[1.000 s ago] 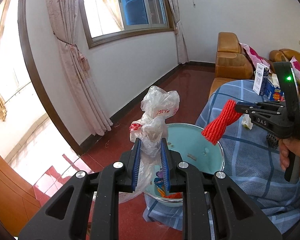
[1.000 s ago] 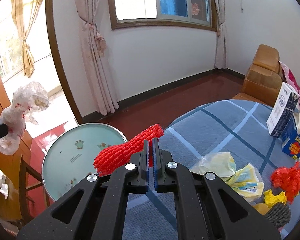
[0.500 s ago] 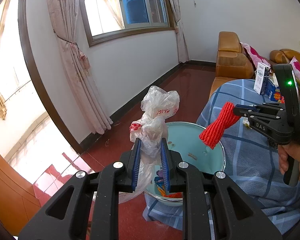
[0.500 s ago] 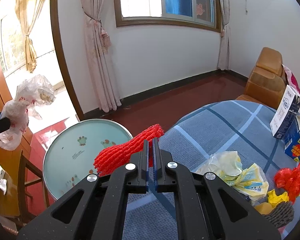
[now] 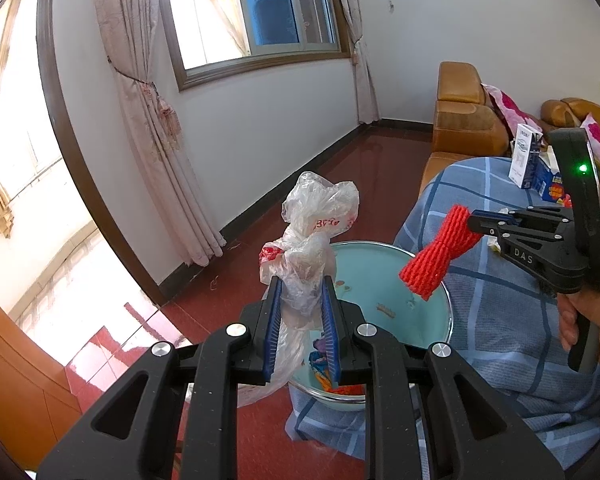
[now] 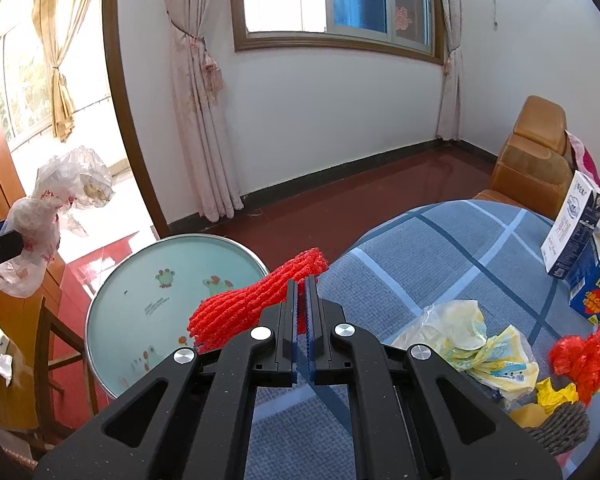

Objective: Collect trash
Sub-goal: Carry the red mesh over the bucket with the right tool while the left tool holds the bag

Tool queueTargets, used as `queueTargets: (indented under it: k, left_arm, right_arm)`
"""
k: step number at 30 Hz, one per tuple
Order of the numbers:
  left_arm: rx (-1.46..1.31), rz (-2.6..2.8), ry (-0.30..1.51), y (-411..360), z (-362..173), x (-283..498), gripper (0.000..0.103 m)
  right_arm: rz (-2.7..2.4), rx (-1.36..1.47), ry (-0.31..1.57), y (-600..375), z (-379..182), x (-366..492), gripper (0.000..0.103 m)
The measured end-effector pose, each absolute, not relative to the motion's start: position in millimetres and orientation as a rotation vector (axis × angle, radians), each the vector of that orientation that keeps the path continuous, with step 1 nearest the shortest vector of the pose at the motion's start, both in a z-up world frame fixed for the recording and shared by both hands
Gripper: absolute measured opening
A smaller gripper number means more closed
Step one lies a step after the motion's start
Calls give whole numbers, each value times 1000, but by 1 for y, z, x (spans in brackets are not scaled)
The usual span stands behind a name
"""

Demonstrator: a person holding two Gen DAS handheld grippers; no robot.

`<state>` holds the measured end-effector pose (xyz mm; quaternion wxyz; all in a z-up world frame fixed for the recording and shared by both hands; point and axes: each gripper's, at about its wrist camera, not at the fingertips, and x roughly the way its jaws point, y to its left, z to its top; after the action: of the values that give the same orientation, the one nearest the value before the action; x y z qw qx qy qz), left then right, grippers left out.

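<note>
My left gripper (image 5: 300, 292) is shut on a crumpled clear plastic bag (image 5: 316, 224) with red print, held up above a round teal basin (image 5: 384, 280). The same plastic bag (image 6: 52, 204) shows at the left edge of the right wrist view. My right gripper (image 6: 302, 284) is shut on a red foam net sleeve (image 6: 244, 304), which sticks out to the left over the basin's (image 6: 148, 280) near rim. In the left wrist view the red sleeve (image 5: 440, 258) hangs from the right gripper (image 5: 476, 222) above the basin's right side. A little colourful trash lies at the basin's bottom.
A table with a blue checked cloth (image 6: 440, 264) holds crumpled wrappers (image 6: 468, 340), a red net bag (image 6: 584, 360), yellow scraps (image 6: 556, 394), a grey mesh piece (image 6: 560, 426) and cartons (image 6: 580, 224). A tan sofa (image 5: 464, 120) stands behind. A wooden chair (image 6: 32, 344) is left of the basin.
The right gripper with the red sleeve has drifted slightly toward the basin; otherwise both grippers hold still with their loads.
</note>
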<state>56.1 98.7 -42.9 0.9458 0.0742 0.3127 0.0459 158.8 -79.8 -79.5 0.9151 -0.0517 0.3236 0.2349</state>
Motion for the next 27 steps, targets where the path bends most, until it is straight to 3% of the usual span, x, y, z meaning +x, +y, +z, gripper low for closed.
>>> queueTargets:
  k: [27]
  left_arm:
    - [117,134,652,105,-41,59,19]
  right_arm:
    - [495,-155,669,-65,-84,159,4]
